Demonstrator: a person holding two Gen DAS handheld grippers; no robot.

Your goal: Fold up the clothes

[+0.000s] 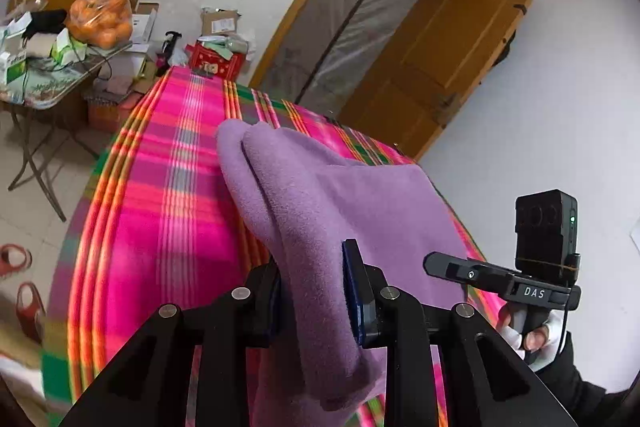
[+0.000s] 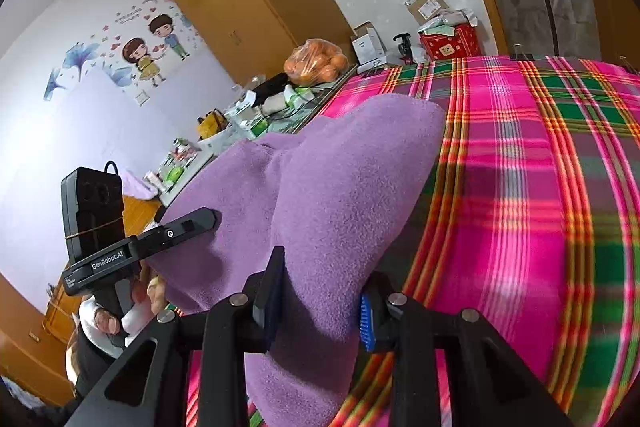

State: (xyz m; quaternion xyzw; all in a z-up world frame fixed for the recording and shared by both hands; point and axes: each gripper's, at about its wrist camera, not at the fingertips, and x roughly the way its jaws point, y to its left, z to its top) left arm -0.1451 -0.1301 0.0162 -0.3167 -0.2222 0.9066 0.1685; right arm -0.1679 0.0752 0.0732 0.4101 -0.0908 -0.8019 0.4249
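A purple fleece garment [image 1: 332,211] hangs doubled over above the pink plaid bed cover [image 1: 160,195]. My left gripper [image 1: 314,291] is shut on one bunched edge of it, the cloth filling the gap between the blue pads. In the right wrist view the same purple garment [image 2: 340,195] is pinched by my right gripper [image 2: 320,307], also shut on a thick fold. Each view shows the other gripper beside the cloth: the right one [image 1: 500,279] held by a gloved hand, the left one [image 2: 168,239] likewise. The garment's lower end droops below the fingers.
The plaid cover [image 2: 520,187] spreads over the bed. A folding table [image 1: 48,79] with boxes and a bag of oranges [image 1: 102,17] stands at the bed's far side. Cartons and a red box [image 1: 216,61] sit by the open wooden door [image 1: 452,55]. Slippers [image 1: 16,261] lie on the floor.
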